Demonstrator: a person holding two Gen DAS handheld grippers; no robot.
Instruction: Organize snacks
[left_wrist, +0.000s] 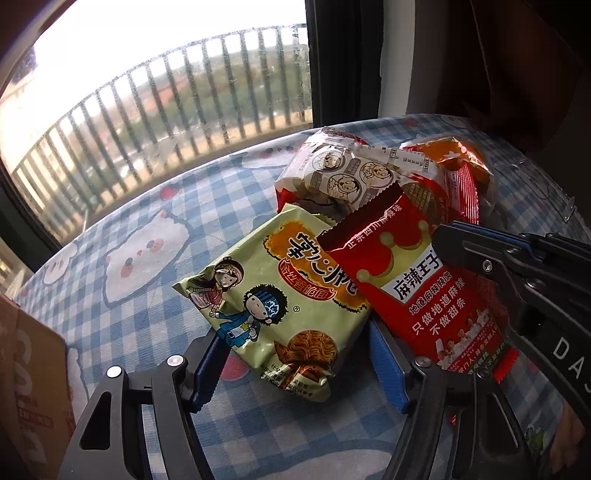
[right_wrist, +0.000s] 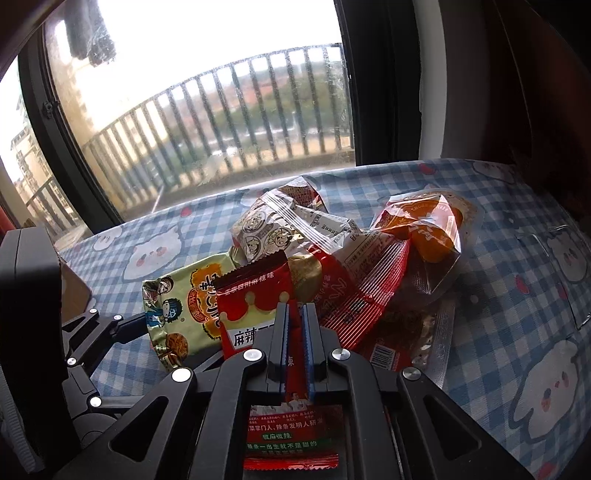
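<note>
Right claw (right_wrist: 294, 325) pinches red spicy-strip packet (right_wrist: 255, 302) along its length; left claw (left_wrist: 299, 365) gaping, straddling green noodle packet (left_wrist: 273, 295).

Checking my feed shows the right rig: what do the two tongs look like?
Both match: black skeletal linkage arms with cut-out slots and silver round bolts, ending in ribbed blue pads. Left tongs show them best; right tongs have the same build. White lettering "DA" marks the right one's black body. No cables or sleeves visible.

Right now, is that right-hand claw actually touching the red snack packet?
Touching. The right wrist view shows the right gripper with both blue-padded fingers closed flat against the red packet, which passes between them.
</note>
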